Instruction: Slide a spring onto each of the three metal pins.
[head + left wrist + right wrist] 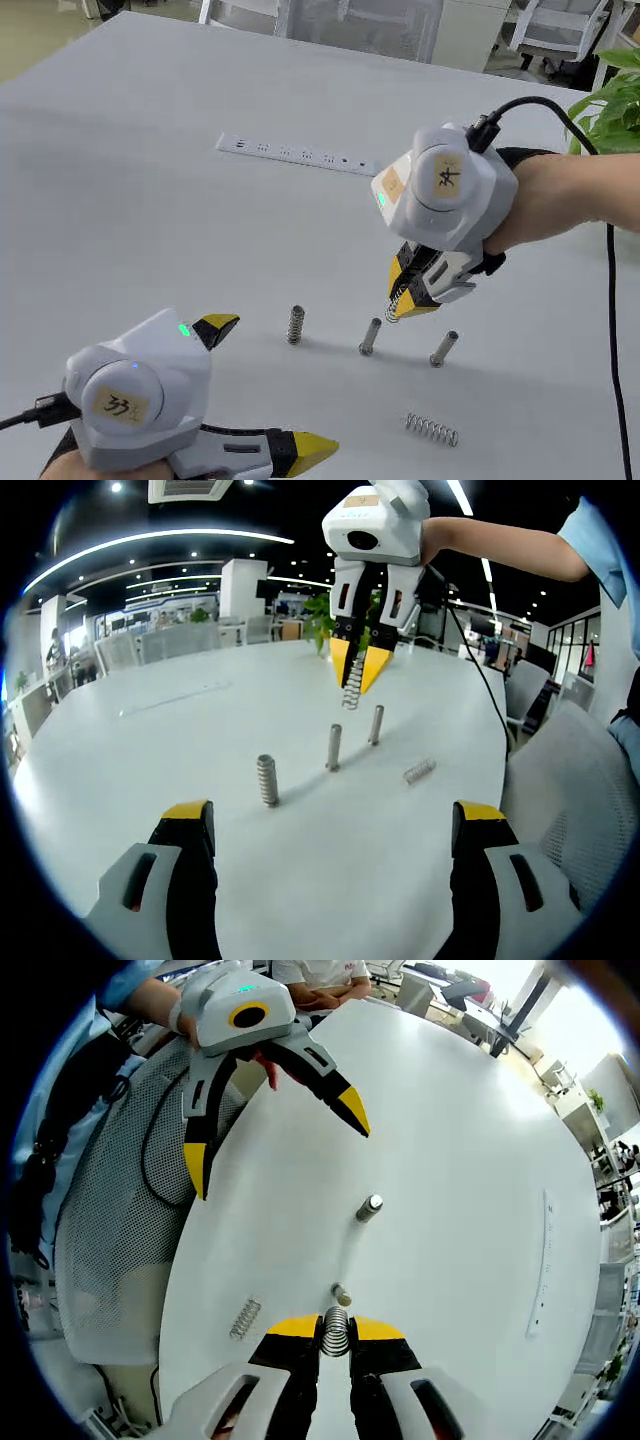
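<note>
Currently, three metal pins are seen standing upright in a row on the white table (120, 200) in the head view. The left pin (297, 309) is already sheathed by a fitted spring (296, 326), while the middle pin (370, 337) and the right pin (443, 348) are bare.

The right gripper (405, 300) is held in the air at about 1 o'clock of the middle pin. Its jaws are pinched narrow on a held spring (392, 310), which hangs from the yellow tips above that pin without touching it. A loose spring (432, 429) lies flat on the table at about 6 o'clock of the right pin, apart from it. The left gripper (265, 390) is held at about 7 o'clock of the row, its jaws spread wide with nothing between them. A power strip (295, 154) lies well beyond the pins, at 11 o'clock.

In the left gripper view, the right gripper (362, 670) is seen at 12 o'clock, with the held spring (351, 692) dangling above the two bare pins.

In the right gripper view, the held spring (336, 1325) is clamped between the tips. A pin top (342, 1293) sits just beyond it at 12 o'clock, and the left gripper (276, 1145) is seen open at 11 o'clock.
</note>
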Available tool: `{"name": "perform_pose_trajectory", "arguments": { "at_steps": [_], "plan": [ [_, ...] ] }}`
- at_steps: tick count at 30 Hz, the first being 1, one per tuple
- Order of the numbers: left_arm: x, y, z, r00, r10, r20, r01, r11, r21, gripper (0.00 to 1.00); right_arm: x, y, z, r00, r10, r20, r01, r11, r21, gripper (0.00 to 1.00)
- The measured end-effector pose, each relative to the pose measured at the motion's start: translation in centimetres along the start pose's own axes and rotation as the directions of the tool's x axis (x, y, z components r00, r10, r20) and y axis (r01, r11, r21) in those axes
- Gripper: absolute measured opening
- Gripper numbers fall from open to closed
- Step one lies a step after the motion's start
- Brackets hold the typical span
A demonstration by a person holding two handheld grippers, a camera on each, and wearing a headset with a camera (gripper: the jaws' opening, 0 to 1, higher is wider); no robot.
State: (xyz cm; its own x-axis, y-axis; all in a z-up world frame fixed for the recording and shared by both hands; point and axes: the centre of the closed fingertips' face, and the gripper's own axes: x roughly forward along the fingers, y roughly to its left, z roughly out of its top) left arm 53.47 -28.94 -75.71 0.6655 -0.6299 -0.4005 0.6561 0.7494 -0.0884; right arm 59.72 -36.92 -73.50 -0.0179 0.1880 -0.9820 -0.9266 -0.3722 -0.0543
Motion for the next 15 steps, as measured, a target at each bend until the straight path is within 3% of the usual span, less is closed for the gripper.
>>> {"name": "perform_pose_trajectory", "arguments": {
  "at_steps": [15],
  "plan": [
    [0.0,0.1,0.0,1.0000,0.004,0.008,-0.003,1.000,-0.018,0.97,1.3,-0.5,0.2,0.9995,0.026,-0.020,-0.026,0.999,-0.029,0.07]
  ]
}}
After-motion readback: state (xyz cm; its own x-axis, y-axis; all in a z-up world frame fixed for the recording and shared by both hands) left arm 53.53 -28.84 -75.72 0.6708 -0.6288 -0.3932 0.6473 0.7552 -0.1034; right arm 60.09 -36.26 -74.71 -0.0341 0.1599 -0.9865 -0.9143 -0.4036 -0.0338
